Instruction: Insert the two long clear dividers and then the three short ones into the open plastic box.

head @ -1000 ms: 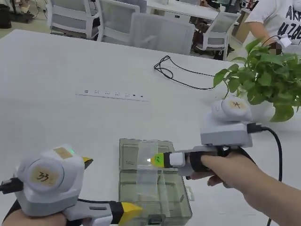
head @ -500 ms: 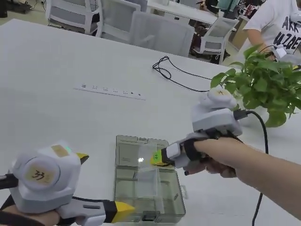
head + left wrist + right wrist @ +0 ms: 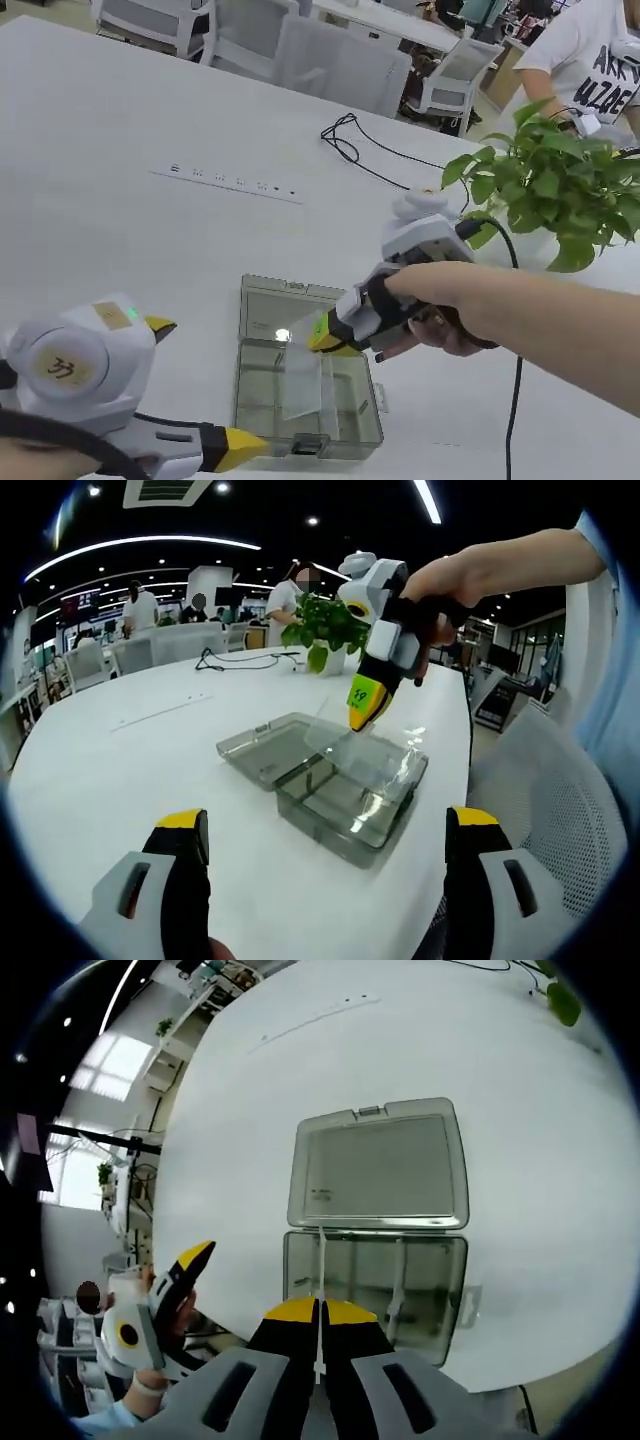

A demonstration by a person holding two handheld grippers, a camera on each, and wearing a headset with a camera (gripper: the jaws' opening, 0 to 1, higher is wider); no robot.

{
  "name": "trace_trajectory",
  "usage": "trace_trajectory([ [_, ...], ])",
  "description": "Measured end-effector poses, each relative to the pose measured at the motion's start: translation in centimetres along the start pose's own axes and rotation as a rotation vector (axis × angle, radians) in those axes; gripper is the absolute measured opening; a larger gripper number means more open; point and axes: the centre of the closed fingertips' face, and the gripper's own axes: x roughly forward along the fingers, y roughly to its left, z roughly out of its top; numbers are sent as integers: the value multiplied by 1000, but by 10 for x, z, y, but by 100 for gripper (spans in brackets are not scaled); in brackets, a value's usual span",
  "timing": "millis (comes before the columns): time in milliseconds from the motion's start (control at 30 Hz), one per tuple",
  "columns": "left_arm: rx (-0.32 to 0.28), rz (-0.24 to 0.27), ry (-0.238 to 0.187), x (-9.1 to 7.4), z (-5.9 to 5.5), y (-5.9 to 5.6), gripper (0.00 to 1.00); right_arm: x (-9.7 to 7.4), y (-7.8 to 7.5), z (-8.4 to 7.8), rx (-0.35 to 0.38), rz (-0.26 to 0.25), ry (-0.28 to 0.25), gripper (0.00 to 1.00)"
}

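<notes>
Your left gripper point(image 3: 200, 385), stickered 33 point(image 3: 57, 368), gapes empty; your right gripper point(image 3: 322, 342) pinches a clear divider point(image 3: 303, 385) at the box point(image 3: 245, 400) on a white table point(image 3: 120, 240).

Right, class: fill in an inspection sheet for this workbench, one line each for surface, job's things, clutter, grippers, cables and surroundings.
Surface: white table, bare around the box.
Job's things: open plastic box, lid laid flat behind its base; one clear divider held upright over the base.
Clutter: power strip set in the tabletop; potted plant at the far edge.
Grippers: right gripper shut on the divider's top edge; left gripper open, holding nothing, short of the box.
Cables: black cable looped on the table; another cable trailing from the right gripper.
Surroundings: office chairs; a person beyond the plant.
</notes>
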Motion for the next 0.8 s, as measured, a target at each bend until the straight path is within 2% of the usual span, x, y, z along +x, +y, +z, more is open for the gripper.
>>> trace_trajectory([
  [200,-6,-4,8,0,-5,1,100,4,-4,-2,5,-41,46,2],
  [367,-5,-6,7,1,-5,0,100,8,-3,-2,11,-66,72,2],
  [400,-7,-8,8,1,-5,0,100,8,-3,-5,2,-74,95,2],
  [600,-6,-10,10,2,-6,1,100,12,-2,-3,-21,-102,104,2],
  [700,-10,-9,9,2,-6,1,100,16,-3,-7,-50,-130,129,2],
  [800,-14,-9,10,2,-7,1,99,18,-4,-8,-52,-133,131,2],
])
